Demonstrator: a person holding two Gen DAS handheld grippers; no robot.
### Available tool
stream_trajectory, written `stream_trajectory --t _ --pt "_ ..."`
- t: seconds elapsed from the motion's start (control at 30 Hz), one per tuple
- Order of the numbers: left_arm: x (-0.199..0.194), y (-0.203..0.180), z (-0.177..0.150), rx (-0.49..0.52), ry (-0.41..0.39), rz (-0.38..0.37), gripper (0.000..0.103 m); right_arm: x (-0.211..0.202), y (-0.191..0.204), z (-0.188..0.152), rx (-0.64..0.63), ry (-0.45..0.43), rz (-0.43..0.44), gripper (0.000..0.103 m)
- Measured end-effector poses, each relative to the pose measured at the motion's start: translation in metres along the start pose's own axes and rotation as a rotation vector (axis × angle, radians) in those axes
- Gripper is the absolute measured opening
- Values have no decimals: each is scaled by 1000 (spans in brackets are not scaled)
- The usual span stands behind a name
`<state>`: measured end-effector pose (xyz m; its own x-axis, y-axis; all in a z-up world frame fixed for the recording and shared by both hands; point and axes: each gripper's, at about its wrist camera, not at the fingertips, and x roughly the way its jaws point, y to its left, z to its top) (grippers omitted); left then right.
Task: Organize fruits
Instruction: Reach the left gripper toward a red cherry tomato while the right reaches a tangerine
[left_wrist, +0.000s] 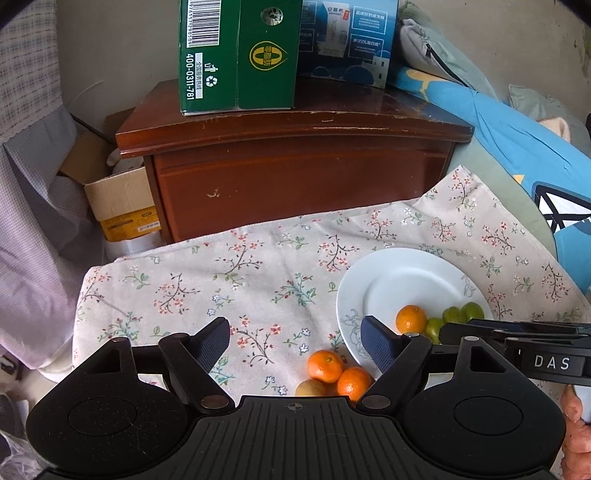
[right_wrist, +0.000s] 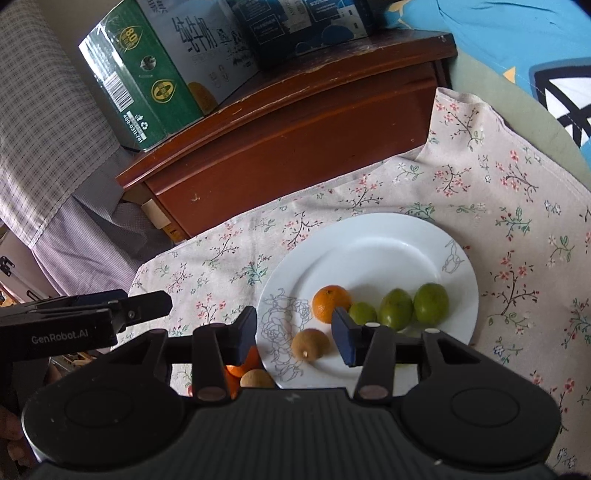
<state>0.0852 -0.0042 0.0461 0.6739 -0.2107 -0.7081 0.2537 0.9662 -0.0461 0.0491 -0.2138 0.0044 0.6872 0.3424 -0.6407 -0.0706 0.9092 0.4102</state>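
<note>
A white plate (right_wrist: 369, 254) lies on a floral cloth (right_wrist: 498, 206). On it sit an orange (right_wrist: 331, 303), three green fruits (right_wrist: 396, 308) and a small brown fruit (right_wrist: 310, 344). My right gripper (right_wrist: 294, 328) hovers open over the plate's near rim, with the brown fruit below the gap and untouched. In the left wrist view the plate (left_wrist: 399, 280) is at the right. My left gripper (left_wrist: 295, 332) stands open and holds nothing, above the cloth left of the plate. Two oranges (left_wrist: 325, 365) and a brown fruit (left_wrist: 310, 387) lie on the cloth just under it.
A dark wooden nightstand (left_wrist: 295, 166) stands behind the cloth, carrying a green carton (left_wrist: 236, 55) and a blue box (left_wrist: 347, 37). A cardboard box (left_wrist: 122, 203) sits on the floor at the left. Blue bedding (left_wrist: 517, 140) lies at the right.
</note>
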Motion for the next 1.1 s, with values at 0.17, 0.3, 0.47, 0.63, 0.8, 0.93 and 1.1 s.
stream_trajectory --t 0.17,0.3,0.47,0.63,0.8,0.93,1.1 --pt "-3 3 -10 3 15 20 80 -4 8 -19 -2 29 14 47" --pt "-5 6 -20 2 35 30 80 -2 15 -32 -13 57 23 47" --pt "-7 14 -27 -26 55 45 80 8 28 -45 -83 98 29 47" --pt "-2 21 -34 -24 86 58 80 19 36 -53 -125 129 45 49" --pt "1 26 -42 -33 110 55 80 28 41 -59 -144 151 45 49" --pt "5 30 -48 -44 140 62 80 32 47 -62 -178 153 46 49" --pt "8 34 -54 -51 161 69 80 38 53 -66 -217 148 24 49"
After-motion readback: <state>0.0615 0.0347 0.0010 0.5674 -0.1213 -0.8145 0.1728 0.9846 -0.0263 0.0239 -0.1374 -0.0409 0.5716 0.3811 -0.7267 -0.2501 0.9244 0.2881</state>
